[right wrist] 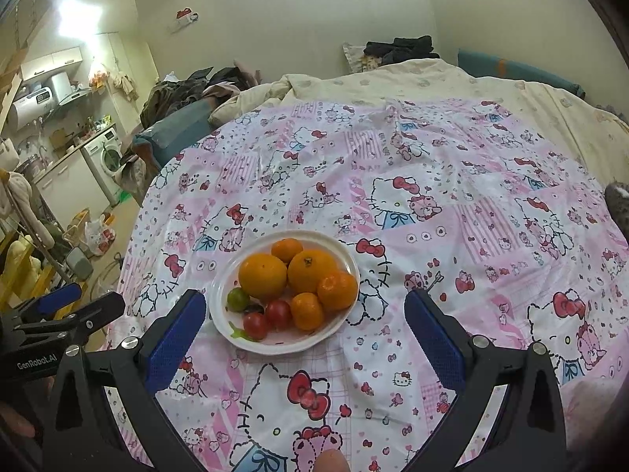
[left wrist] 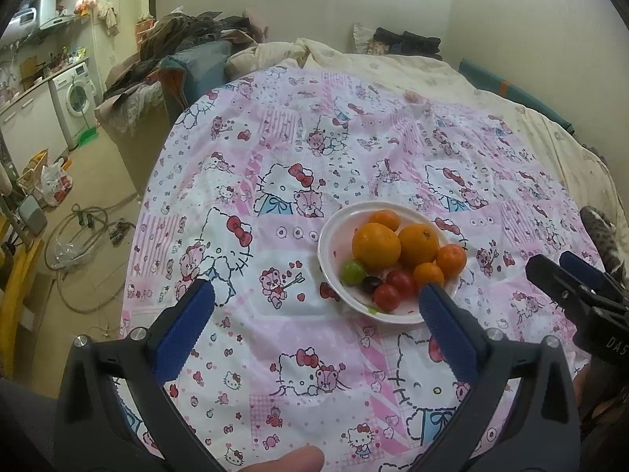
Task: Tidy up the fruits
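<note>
A white plate [left wrist: 328, 246] [right wrist: 220, 295] sits on a pink cartoon-print sheet and holds several fruits. Two large oranges [left wrist: 375, 244] [right wrist: 262, 275] lie in the middle, with smaller tangerines [left wrist: 451, 260] [right wrist: 337, 290] around them. Two red tomatoes [left wrist: 387, 297] [right wrist: 256, 325], a green fruit [left wrist: 352, 272] [right wrist: 238, 299] and a dark grape [left wrist: 371, 284] lie at the plate's near side. My left gripper [left wrist: 316, 295] is open and empty, its right finger over the plate's near edge. My right gripper [right wrist: 304, 306] is also open and empty, its left finger beside the plate.
The pink sheet [left wrist: 298, 157] covers a bed with a cream quilt [right wrist: 432, 78] behind it. A heap of clothes [left wrist: 177, 39] lies at the far left. The floor on the left holds hoses, bags and a washing machine [left wrist: 76, 98]. A cat's paw [left wrist: 601, 232] shows at the right edge.
</note>
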Available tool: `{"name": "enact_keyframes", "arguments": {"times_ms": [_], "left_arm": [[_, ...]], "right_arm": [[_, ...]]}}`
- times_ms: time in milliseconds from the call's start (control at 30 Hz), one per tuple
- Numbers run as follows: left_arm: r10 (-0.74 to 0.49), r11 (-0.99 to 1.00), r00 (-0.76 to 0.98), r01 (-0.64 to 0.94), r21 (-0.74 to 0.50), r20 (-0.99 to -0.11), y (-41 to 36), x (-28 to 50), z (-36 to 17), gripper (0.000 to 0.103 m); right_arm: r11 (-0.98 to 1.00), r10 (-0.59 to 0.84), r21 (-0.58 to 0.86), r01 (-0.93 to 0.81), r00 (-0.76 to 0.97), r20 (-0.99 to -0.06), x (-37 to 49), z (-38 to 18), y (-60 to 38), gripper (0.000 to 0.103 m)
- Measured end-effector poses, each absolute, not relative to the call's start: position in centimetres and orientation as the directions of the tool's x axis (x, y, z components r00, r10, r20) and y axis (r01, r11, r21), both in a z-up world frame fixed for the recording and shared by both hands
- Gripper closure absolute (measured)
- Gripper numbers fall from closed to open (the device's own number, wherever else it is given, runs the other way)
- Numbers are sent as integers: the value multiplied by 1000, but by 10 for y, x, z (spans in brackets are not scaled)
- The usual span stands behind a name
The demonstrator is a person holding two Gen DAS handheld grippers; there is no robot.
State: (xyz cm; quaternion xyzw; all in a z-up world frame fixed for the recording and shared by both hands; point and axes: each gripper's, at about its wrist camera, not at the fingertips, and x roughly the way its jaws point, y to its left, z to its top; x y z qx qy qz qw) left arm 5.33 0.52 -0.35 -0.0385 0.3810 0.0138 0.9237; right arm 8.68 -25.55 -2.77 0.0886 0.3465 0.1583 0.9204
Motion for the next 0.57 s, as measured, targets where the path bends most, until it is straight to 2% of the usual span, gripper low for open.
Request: {"name": "enact_keyframes", "arguments": {"times_ms": [567], "left_arm": [[-11, 996, 701, -59, -73, -713, 4, 55, -3, 1]], "right_arm": [[933, 356, 274, -233, 709, -608, 86, -30, -253, 0]]}}
